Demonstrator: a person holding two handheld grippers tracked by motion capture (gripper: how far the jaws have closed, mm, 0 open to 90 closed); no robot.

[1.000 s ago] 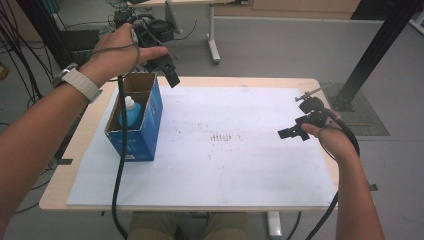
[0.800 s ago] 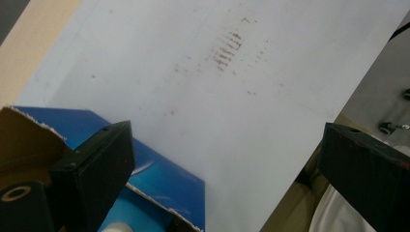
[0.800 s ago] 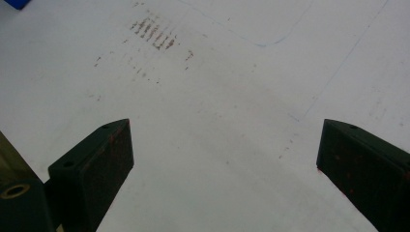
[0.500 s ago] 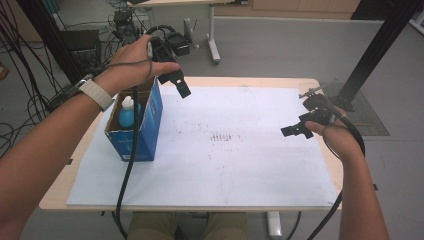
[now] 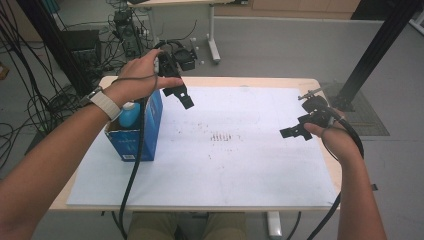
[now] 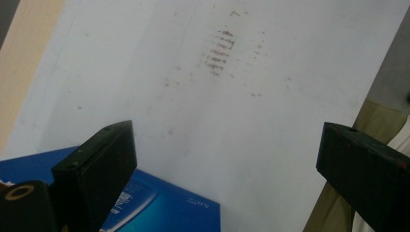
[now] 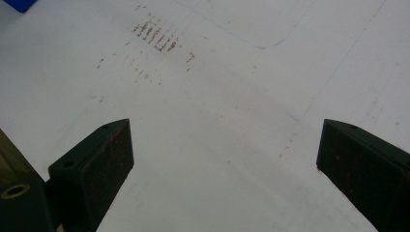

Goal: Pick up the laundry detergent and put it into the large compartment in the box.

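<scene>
Both grippers hang empty, jaws spread: the left gripper [image 5: 180,94] beside the blue box [image 5: 135,131], which apparently holds a bottle [image 5: 130,113], the right gripper [image 5: 296,130] well apart.

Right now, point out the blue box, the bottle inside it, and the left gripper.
blue box [image 5: 134,145], high view, front face.
bottle [image 5: 131,114], high view, blue body.
left gripper [image 5: 181,96], high view, between its fingertips.

Stained white sheet [image 5: 240,165] covers the wooden table [image 5: 220,81]

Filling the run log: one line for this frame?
left gripper: open, empty, above blue box | right gripper: open, empty, over white sheet | bottle: in box
</scene>
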